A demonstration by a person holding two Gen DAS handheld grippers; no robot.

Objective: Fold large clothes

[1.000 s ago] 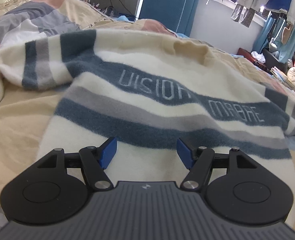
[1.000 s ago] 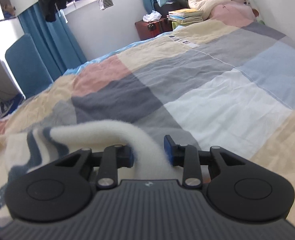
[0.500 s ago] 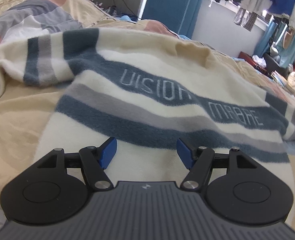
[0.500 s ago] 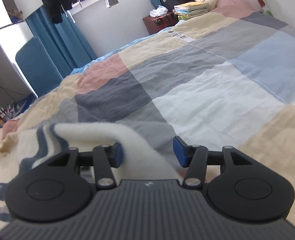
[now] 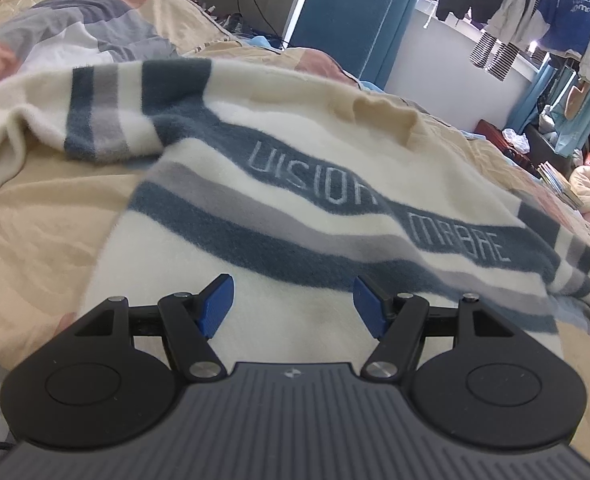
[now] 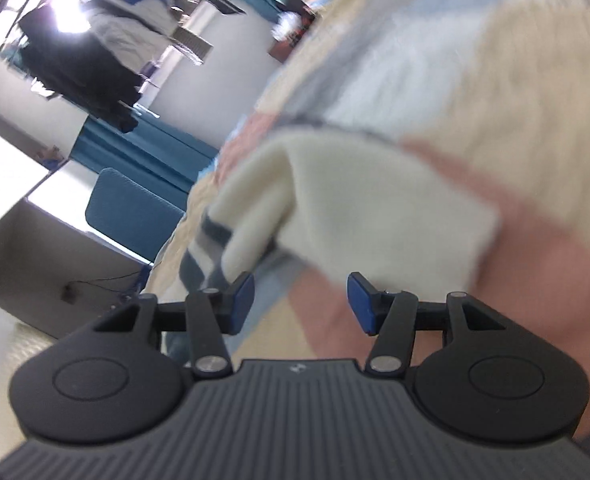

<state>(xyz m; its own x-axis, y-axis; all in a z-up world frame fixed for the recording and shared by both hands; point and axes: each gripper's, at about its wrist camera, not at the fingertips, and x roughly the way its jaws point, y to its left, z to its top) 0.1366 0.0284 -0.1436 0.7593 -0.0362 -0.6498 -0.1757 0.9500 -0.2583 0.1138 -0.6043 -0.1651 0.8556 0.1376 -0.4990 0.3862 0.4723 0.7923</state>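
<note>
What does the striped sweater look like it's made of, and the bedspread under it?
The striped sweater looks like a thick, fuzzy knit, maybe wool or fleece: its surface is napped and the stripe edges blur. The bedspread looks like thin woven cotton, matte with fine wrinkles.

Each gripper [image 5: 293, 306] [image 6: 299, 302] has black linkage arms, blue pads, silver screws, ribbed grey housing.

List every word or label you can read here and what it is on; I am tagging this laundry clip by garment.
"VISION": sweater, dark stripe, seen upside down.
"MABRE", roughly; letters unclear: same stripe.
White print on the hanging blue shirt: too small to read.
Right wrist view: blurred, nothing readable.
</note>
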